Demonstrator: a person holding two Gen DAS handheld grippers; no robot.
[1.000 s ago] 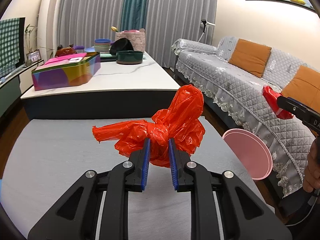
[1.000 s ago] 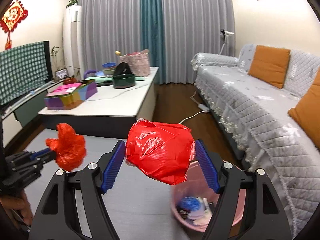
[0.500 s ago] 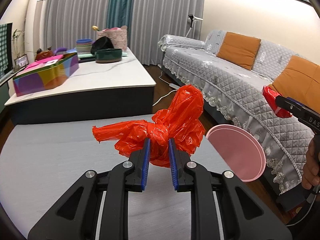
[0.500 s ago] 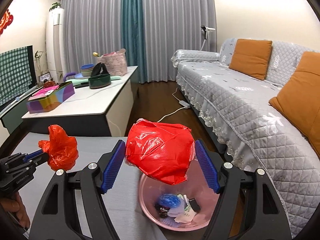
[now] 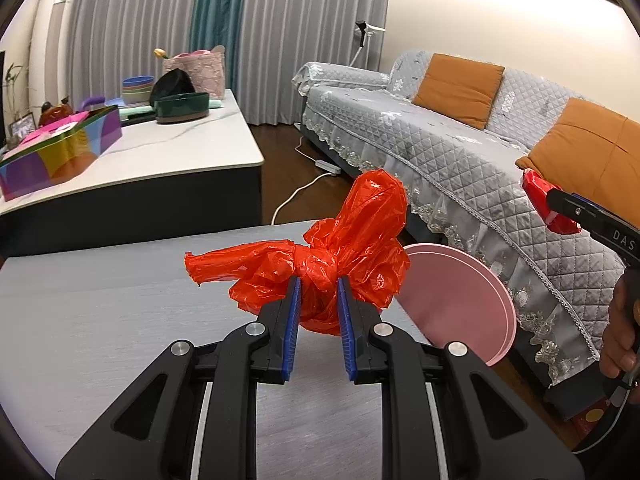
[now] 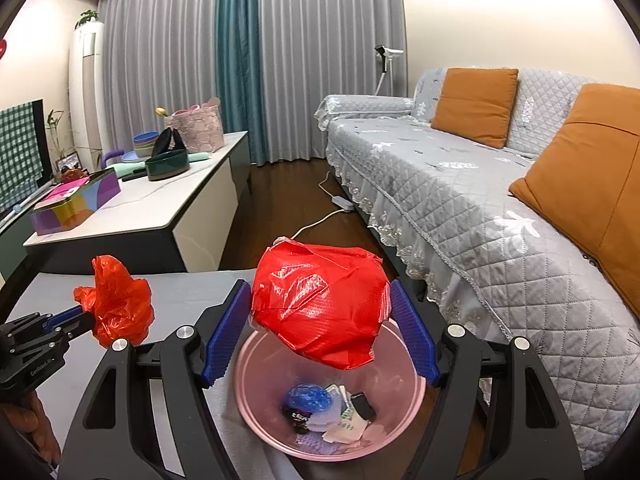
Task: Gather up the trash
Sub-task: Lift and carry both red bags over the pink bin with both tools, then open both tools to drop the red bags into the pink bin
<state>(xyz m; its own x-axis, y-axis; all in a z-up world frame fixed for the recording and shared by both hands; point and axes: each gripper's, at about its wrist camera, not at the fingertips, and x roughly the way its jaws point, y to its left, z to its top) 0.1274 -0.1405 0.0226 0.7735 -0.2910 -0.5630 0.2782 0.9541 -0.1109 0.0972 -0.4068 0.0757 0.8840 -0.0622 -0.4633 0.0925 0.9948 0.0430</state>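
Left gripper (image 5: 318,300): jaws narrow, blue pads clamped on the knotted neck of a crumpled orange-red plastic bag (image 5: 340,248). The bag is held in the air above the grey counter (image 5: 100,312), its loose ends flaring left and upward. In the right wrist view the same gripper (image 6: 86,320) and bag (image 6: 116,300) appear at lower left, with part of a hand (image 6: 36,428) below them.

Right gripper (image 6: 320,328): jaws wide, blue pads pressed against both sides of a bulging red bag (image 6: 320,304). The bag hangs directly above the open mouth of a pink bin (image 6: 256,408). In the left wrist view this gripper (image 5: 556,212) enters from the right edge with the red bag (image 5: 540,196) at its tip, a hand (image 5: 620,340) gripping its handle.

Pink bin, left wrist view (image 5: 452,304): stands off the right end of the grey counter, just beside the sofa (image 5: 460,152). Contents seen from the right wrist: a blue crumpled wad (image 6: 310,398), paper scraps (image 6: 344,424), a small dark item (image 6: 362,404).

Surroundings: grey quilted sofa with orange cushions (image 6: 476,104); white marble-topped low table (image 6: 140,208) carrying a multicoloured box (image 6: 76,204), a dark green bowl (image 6: 168,164), stacked bowls (image 6: 146,142) and a pink basket (image 6: 196,128); grey and teal curtains (image 6: 240,60); white power strip with cord on the wooden floor (image 6: 340,202).
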